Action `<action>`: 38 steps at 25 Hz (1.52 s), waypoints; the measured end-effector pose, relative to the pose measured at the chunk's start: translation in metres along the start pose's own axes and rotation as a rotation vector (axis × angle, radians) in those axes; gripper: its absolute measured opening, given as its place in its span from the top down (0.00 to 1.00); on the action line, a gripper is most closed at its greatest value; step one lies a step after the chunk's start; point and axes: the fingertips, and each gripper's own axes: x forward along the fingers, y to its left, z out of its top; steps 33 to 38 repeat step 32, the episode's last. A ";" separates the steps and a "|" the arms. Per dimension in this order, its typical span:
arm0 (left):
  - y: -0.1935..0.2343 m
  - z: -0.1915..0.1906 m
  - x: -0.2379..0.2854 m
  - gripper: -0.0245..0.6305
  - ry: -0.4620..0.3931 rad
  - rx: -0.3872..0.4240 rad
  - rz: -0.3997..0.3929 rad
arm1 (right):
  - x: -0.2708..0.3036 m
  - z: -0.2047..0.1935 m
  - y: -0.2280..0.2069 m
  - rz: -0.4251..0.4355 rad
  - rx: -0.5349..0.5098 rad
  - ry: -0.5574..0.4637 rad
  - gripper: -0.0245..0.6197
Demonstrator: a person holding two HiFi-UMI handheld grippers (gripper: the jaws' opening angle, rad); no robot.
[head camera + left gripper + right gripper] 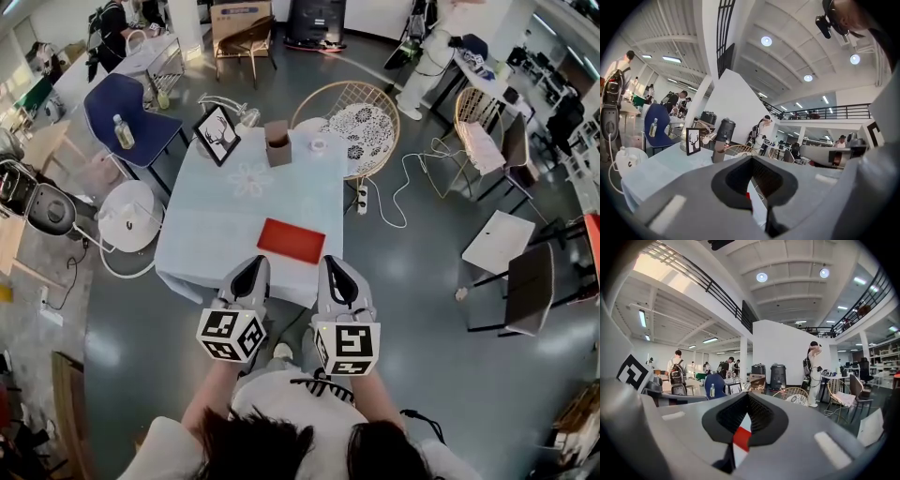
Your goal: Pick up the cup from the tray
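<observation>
A flat red tray point(291, 241) lies near the front edge of the table point(216, 234), which has a pale blue cloth. I see nothing standing on the tray. A small white round item point(319, 145), maybe the cup, sits at the table's far side, too small to tell. My left gripper point(250, 270) and right gripper point(334, 270) hover side by side over the near table edge, just short of the tray, both shut and empty. In the right gripper view a strip of the red tray point(740, 437) shows through the gap behind the closed jaws.
A framed deer picture point(217, 134) and a brown box point(277, 145) stand at the far end of the table. A wicker chair point(354, 122) is behind the table, a blue chair point(127, 112) and a white fan point(128, 216) to its left. Cables trail on the floor at right.
</observation>
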 end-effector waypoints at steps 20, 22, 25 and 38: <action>-0.007 0.003 -0.006 0.96 0.001 0.044 -0.034 | 0.001 -0.020 0.019 0.041 -0.084 0.065 0.92; -0.007 0.003 -0.005 0.96 -0.001 0.044 -0.032 | 0.001 -0.021 0.018 0.039 -0.075 0.071 0.92; -0.006 0.003 -0.003 0.96 0.002 0.052 -0.035 | 0.004 -0.021 0.018 0.044 -0.072 0.069 0.92; -0.005 -0.003 -0.001 0.96 0.011 0.058 -0.033 | 0.007 -0.025 0.015 0.034 -0.074 0.070 0.92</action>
